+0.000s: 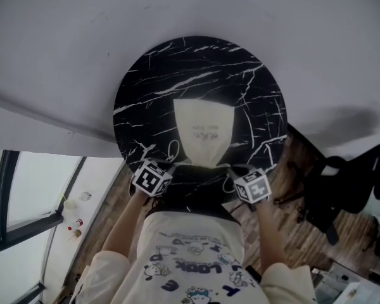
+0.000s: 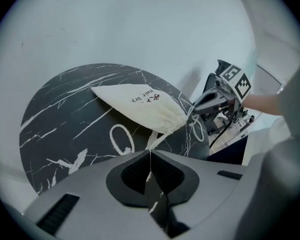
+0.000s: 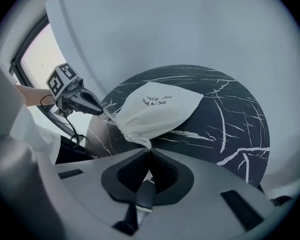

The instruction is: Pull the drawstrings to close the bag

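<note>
my white printed shirt (image 1: 196,258) fills the bottom of the head view. past it, my left gripper (image 2: 150,153) is clenched on the left drawstring (image 2: 159,142), which runs straight to the gathered mouth of the cream bag (image 2: 140,104). my right gripper (image 3: 149,152) is clamped on the right drawstring (image 3: 145,144), close against that mouth. the bag lies flat on the round black marble table (image 1: 145,94), mouth toward me, a loose loop of cord (image 2: 121,139) beside it.

A plain pale wall (image 1: 82,30) fills the upper half of the head view, behind a round black marble table (image 1: 145,87) at centre. Bright, dark-framed windows (image 1: 31,189) sit at lower left. Wood-plank floor (image 1: 358,227) and a black office chair (image 1: 342,182) lie at right.
</note>
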Available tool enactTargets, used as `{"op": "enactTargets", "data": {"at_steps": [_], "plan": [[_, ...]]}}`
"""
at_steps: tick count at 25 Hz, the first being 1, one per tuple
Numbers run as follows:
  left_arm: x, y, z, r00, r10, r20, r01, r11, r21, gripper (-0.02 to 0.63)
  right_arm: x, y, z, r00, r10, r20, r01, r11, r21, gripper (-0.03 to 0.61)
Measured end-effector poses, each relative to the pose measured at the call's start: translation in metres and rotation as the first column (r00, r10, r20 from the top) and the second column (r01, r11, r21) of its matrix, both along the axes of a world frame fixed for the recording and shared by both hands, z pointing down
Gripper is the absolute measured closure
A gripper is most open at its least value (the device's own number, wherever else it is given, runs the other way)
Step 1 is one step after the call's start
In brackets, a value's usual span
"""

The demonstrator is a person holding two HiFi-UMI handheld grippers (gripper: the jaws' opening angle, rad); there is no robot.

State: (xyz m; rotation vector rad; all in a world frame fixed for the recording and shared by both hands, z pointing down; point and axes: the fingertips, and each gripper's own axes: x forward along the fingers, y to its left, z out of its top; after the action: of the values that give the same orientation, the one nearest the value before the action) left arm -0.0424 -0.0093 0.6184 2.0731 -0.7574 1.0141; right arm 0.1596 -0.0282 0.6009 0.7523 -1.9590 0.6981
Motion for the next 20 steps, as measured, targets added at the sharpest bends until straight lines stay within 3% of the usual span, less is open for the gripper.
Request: {"op": "enactTargets", "data": {"at_steps": [4,9,15,20], "plan": [[0.004,-0.003,-0.01,0.992,-0.101,-0.078,0.101,0.995,-0.01,0.568,-0.012,-0.002,-0.009,0.992,0.1,0.077,-0.101,0.995,0.008,0.563],[0.01,-0.011,-0.028,0.971,-0.21,-0.114,0.214,0.977,0.023,0.568,-0.024,-0.002,-0.019,0.93,0.297,0.219,-0.293,0.955,-0.05,0.561],[0.031,-0.022,-0.054,0.959,-0.238,-0.156,0.254,0.963,0.091,0.568,-0.039,-0.009,-0.038,0.915,0.336,0.225,-0.351,0.936,0.031,0.561],[0.034,-0.039,-0.085,0.951,-0.279,-0.133,0.304,0.922,0.238,0.568,-0.047,-0.022,-0.07,0.892,0.366,0.266,-0.409,0.904,0.127,0.561]]}}
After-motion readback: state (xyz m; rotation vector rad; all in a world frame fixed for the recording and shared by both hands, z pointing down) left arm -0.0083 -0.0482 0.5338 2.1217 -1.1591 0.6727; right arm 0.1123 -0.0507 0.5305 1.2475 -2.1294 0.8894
